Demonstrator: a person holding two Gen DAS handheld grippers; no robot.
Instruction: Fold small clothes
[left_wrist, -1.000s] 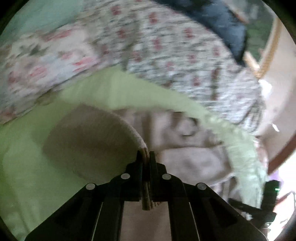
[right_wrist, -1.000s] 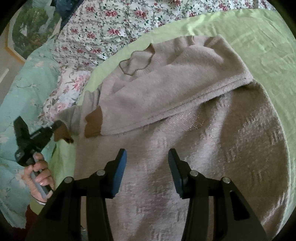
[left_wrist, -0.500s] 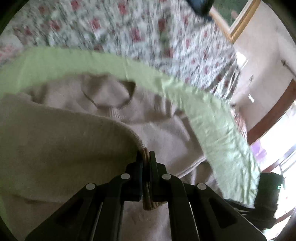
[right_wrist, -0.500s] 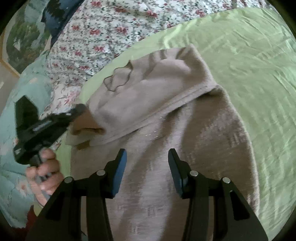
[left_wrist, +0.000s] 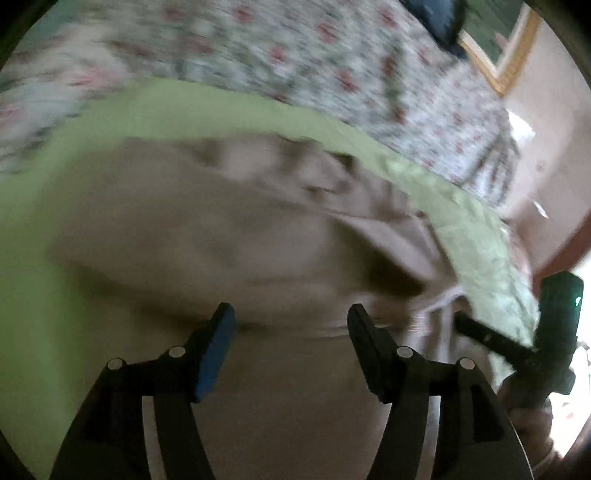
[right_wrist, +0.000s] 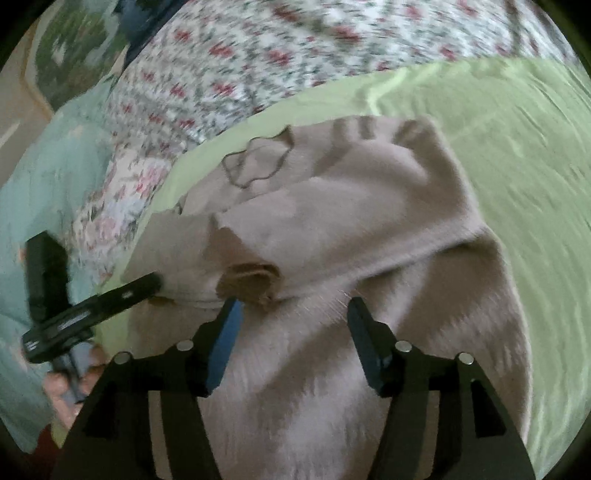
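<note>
We are mid-fold: both sleeves of the beige sweater lie crossed over its body on the green sheet. Next we likely fold the hem up. Our left gripper hovers spread and empty at the sweater's left edge; our right gripper hovers likewise, above the brown cuff.

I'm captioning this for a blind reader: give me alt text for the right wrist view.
A beige sweater lies on a green sheet, one brown-cuffed sleeve folded across it. The open right tool hovers above; the left tool reaches in.
</note>
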